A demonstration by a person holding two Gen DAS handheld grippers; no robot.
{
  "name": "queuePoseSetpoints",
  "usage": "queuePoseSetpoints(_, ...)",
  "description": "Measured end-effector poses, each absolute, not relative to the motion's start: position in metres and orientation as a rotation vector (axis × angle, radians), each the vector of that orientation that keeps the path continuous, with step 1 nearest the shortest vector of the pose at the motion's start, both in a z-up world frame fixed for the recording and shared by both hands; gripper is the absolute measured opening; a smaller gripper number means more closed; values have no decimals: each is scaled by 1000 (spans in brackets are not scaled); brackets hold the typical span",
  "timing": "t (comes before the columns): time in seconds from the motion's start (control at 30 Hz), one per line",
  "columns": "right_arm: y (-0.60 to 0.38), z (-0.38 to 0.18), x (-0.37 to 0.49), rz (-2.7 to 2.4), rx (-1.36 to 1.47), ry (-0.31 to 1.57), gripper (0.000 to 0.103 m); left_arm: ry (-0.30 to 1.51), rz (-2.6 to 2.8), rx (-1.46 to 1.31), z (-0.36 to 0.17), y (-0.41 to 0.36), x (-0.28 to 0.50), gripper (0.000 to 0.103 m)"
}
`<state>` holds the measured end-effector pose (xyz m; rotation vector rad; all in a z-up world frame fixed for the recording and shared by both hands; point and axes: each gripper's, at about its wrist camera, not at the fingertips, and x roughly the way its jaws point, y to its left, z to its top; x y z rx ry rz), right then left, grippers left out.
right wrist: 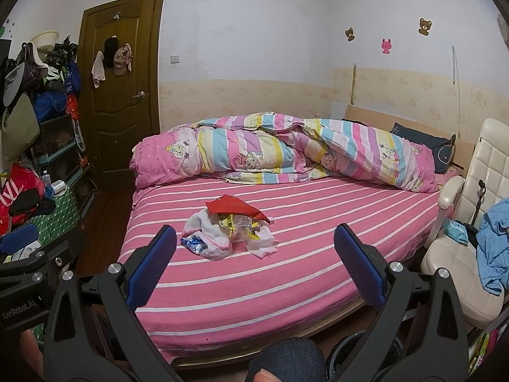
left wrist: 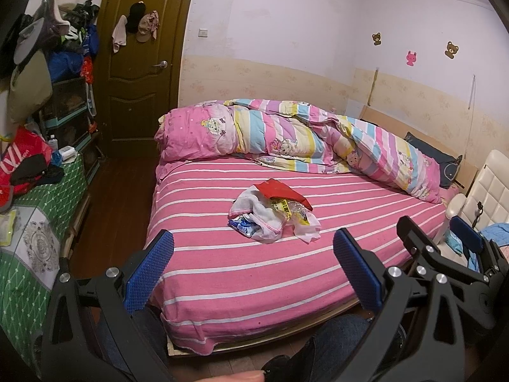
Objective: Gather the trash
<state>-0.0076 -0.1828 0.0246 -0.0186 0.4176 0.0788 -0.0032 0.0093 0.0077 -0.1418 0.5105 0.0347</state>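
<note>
Bed point(left wrist: 286, 270) below both spread hand-held grippers point(left wrist: 254, 270) point(right wrist: 254, 264)

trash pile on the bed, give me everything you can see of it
The trash pile is a loose heap in the middle of the pink striped bed, resting on the sheet, clear of the quilt behind. A red sheet lies tilted on top. Under it are yellow printed wrappers, clear crinkled plastic, a blue-and-white packet at the left edge, white tissue at the right, and a white cloth with pink trim. Neither gripper touches it.
</note>
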Motion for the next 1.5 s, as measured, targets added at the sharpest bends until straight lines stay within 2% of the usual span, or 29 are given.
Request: queuePoseSetpoints(1.5,-170,34,-11,80,-33,409,98,506,32,-150,11,12,-3,97)
